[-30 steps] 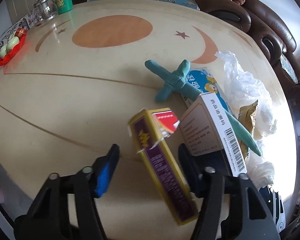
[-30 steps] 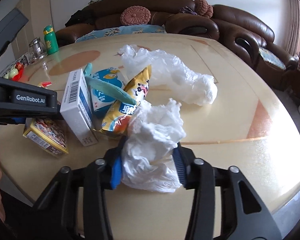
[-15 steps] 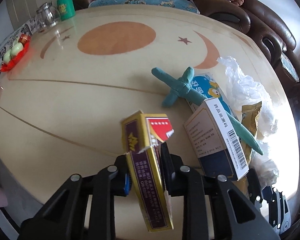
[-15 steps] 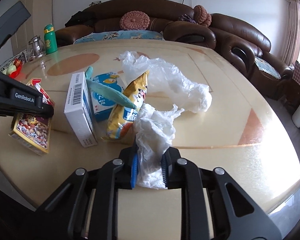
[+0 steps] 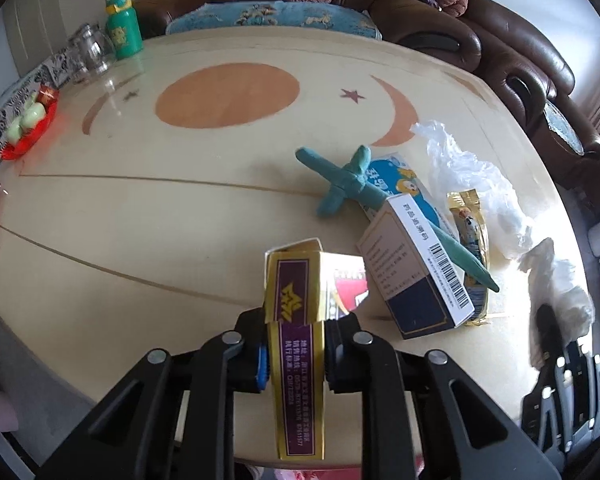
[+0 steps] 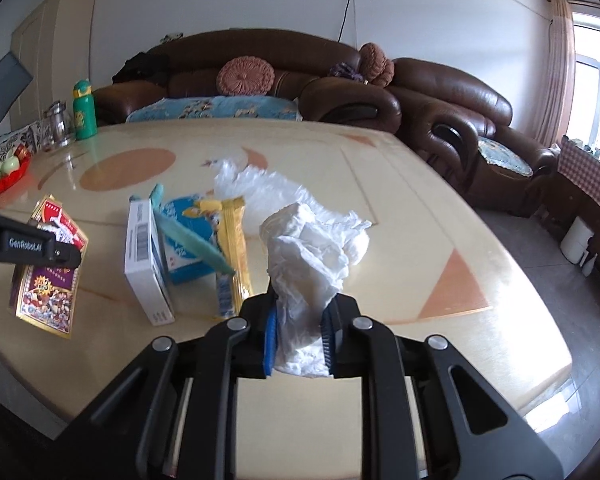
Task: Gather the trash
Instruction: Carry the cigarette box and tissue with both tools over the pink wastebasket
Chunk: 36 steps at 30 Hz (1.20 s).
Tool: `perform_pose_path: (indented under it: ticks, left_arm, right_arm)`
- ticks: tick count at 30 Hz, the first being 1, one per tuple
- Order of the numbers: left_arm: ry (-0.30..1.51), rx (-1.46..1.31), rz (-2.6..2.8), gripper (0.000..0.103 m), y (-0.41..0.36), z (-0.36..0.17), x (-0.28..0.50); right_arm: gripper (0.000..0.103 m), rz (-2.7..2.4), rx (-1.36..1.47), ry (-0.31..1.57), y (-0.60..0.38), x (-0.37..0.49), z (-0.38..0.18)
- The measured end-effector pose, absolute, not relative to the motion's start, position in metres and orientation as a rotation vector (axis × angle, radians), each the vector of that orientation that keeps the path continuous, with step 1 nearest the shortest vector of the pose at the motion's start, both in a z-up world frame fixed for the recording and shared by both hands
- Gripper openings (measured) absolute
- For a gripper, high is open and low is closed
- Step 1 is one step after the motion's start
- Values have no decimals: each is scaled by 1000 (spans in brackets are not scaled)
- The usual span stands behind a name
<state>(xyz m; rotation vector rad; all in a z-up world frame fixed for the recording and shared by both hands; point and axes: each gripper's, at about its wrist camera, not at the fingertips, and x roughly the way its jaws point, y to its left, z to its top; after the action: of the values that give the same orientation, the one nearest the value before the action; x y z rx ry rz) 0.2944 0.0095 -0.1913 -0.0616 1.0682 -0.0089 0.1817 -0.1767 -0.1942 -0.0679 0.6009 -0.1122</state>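
Beige glossy counter (image 5: 148, 208) wide and bare beyond and left of left gripper (image 5: 294, 344); near edge just under both jaws. Gold-and-purple cardboard box (image 5: 296, 352), top flap torn open, clenched upright there. Crumpled white tissue wad (image 6: 308, 264) pinched in right gripper (image 6: 298, 338), clutter left of it.

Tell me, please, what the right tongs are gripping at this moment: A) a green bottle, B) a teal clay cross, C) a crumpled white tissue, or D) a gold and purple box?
C: in the right wrist view the right tongs are shut on the tissue, which bulges out above the blue pads, while the box is in the left tongs.
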Motion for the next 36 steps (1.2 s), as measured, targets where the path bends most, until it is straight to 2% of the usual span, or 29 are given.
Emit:
perform_pose_path:
  ticks: [18, 36]
  left_arm:
    - [957, -35, -74, 20, 13, -127, 225]
    - [841, 1, -138, 20, 12, -64, 98]
  right_arm:
    - [19, -116, -90, 480, -177, 133, -125]
    - [19, -64, -132, 394, -154, 12, -47]
